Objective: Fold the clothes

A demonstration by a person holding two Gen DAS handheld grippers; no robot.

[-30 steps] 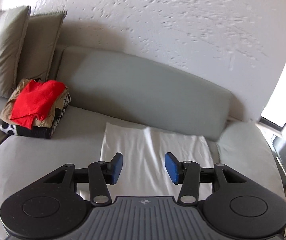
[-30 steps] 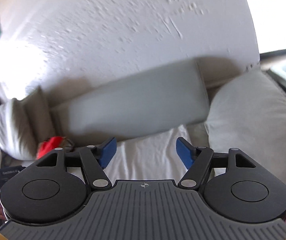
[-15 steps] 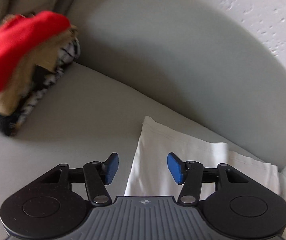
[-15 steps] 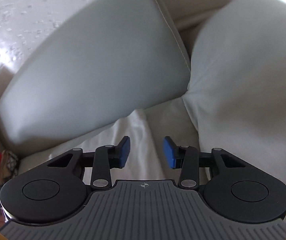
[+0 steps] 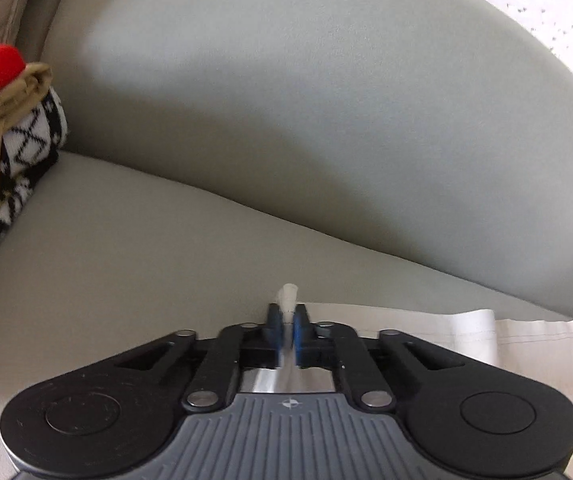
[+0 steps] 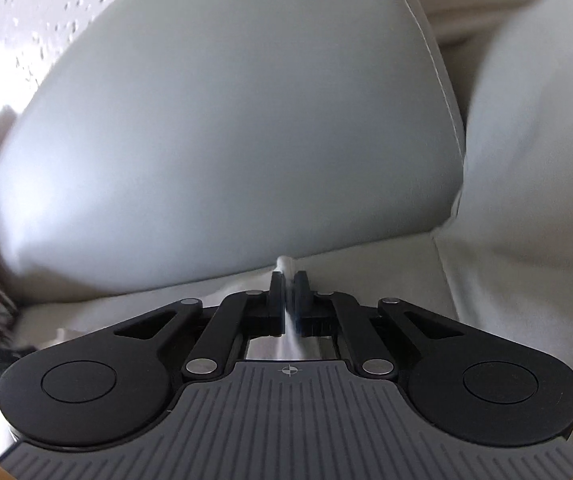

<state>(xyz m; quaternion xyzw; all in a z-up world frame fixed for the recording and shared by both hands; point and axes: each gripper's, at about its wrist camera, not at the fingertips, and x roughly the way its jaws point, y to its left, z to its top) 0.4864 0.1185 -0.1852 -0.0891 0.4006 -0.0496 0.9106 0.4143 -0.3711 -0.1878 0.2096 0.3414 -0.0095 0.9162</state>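
Note:
A white cloth (image 5: 426,330) lies flat on the grey sofa seat (image 5: 126,280), up against the back cushion. My left gripper (image 5: 286,314) sits at the cloth's far left corner. Its jaws are closing hard on that corner, and a small tuft of fabric (image 5: 289,295) pokes out past the blue pads. In the right wrist view my right gripper (image 6: 287,280) is at the cloth's far right corner. Its jaws are closing the same way, pinching a white tuft (image 6: 283,263). Most of the cloth is hidden under both gripper bodies.
A stack of folded clothes (image 5: 26,140) stands at the left: red on top, tan below, then a black-and-white pattern. The sofa's back cushion (image 5: 326,120) rises just beyond both grippers. A plump side cushion (image 6: 534,160) bounds the seat on the right.
Both grippers have come down and forward to the cloth's far edge. Their jaws have gone from wide apart to pinched on its two far corners.

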